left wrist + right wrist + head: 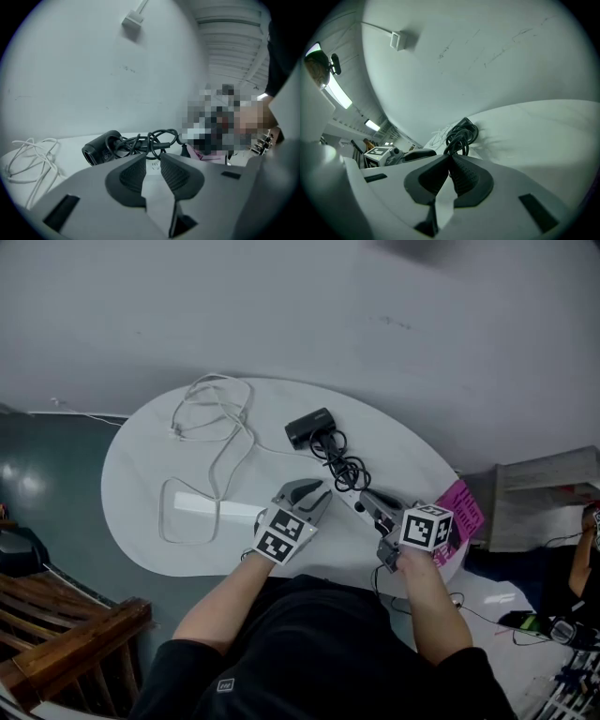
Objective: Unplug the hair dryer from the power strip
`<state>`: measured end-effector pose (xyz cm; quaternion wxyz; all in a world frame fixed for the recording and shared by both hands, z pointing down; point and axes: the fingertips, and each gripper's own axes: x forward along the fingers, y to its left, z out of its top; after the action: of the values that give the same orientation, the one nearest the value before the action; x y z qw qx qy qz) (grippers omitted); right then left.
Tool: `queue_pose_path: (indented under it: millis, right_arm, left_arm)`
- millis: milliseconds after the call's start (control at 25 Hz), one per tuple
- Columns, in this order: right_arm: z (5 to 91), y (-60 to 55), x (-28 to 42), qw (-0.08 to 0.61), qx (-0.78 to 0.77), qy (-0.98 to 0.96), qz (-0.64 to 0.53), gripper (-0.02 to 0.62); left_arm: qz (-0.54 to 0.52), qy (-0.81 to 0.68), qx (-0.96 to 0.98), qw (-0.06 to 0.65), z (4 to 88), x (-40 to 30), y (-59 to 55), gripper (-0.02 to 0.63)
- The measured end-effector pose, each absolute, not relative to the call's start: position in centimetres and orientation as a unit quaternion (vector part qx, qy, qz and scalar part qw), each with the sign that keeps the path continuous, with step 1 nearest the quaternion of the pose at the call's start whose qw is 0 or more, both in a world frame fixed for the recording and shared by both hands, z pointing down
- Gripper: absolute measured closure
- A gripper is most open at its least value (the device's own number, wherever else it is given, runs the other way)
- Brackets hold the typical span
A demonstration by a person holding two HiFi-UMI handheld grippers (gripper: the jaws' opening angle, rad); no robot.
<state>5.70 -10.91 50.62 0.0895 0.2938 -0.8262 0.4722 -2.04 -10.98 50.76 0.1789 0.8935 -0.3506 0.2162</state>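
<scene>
The black hair dryer (309, 427) lies at the back of the white oval table (141, 474), its black cord (344, 468) bunched in a coil just in front of it. A white power strip (211, 508) lies at the left, with its white cable (211, 409) looped behind it. My left gripper (319, 491) hovers near the table's front, open, nothing between its jaws; the dryer (101, 149) and cord (150, 140) lie beyond it. My right gripper (364, 498) is at the coil's near end, tips together (449, 159). Whether it pinches the cord (461, 136) I cannot tell.
A pink printed sheet (459, 512) lies at the table's right edge. A wooden bench (56, 624) stands at the lower left, a grey shelf unit (544, 493) at the right. A grey wall rises right behind the table.
</scene>
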Motion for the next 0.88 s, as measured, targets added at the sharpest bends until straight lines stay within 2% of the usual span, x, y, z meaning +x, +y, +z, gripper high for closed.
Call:
queue_pose_path:
  millis: [520, 880]
  right_arm:
    - [54.5, -13.4, 7.0, 0.082, 0.374, -0.783, 0.489, 0.552]
    - [54.4, -12.9, 9.0, 0.051, 0.428, -0.752, 0.499, 0.552]
  left_arm:
    - [0.194, -0.379, 0.881, 0.205, 49.2, -8.3, -7.7, 0.523]
    - [0.130, -0.420, 0.871, 0.219, 46.7, -12.3, -6.9, 0.525]
